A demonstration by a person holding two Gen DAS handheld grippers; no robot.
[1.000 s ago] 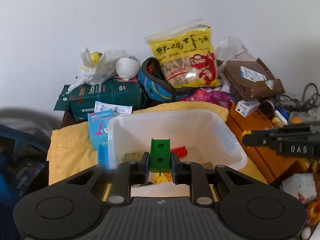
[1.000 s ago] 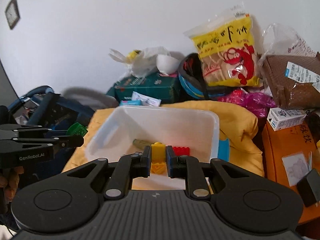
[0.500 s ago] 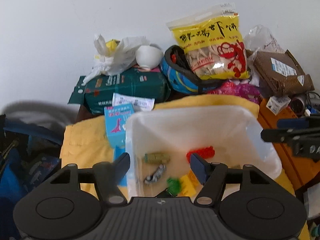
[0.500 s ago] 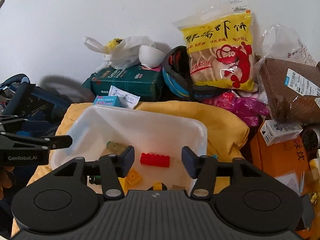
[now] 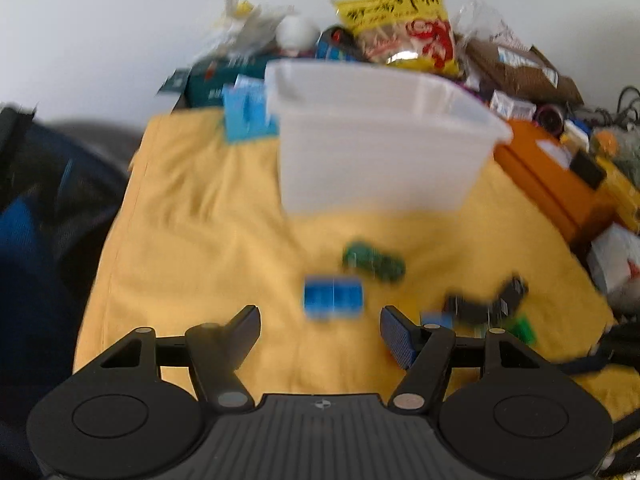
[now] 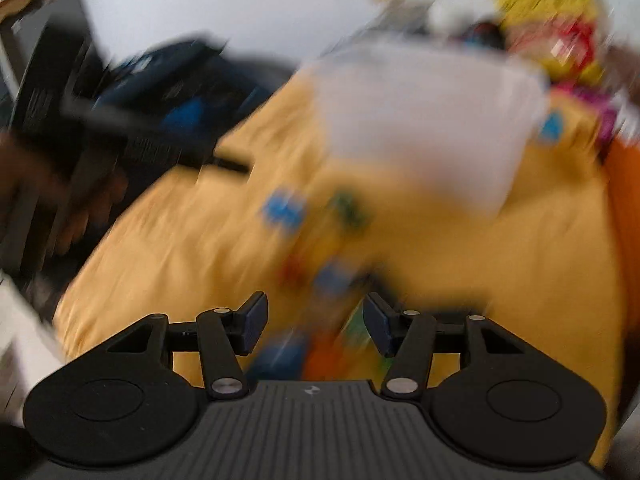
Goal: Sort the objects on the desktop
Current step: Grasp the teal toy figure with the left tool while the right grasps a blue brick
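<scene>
1. Several small toy pieces lie on the yellow cloth (image 5: 192, 216) before the white bin (image 5: 380, 152): a blue brick (image 5: 333, 298), a green toy car (image 5: 374, 261).
2. Left tongs (image 5: 320, 326) gape wide, empty.
3. Right tongs (image 6: 314, 320) stand partly open, gripping nothing; blurred pieces lie beneath.

We counted one white bin (image 5: 380, 152) on one yellow cloth (image 5: 192, 240). In front of the bin we saw one blue block (image 5: 333, 297), one green toy (image 5: 374, 261), one smaller blue piece (image 5: 437, 320), one green piece (image 5: 522, 328) and one dark thing (image 5: 486, 302). Behind the bin stood one yellow snack bag (image 5: 400, 24) and one blue carton (image 5: 246, 114). In the right wrist view we counted perhaps three blue blurs and one red blur (image 6: 294, 270), but the blur was too strong for a sure count.
</scene>
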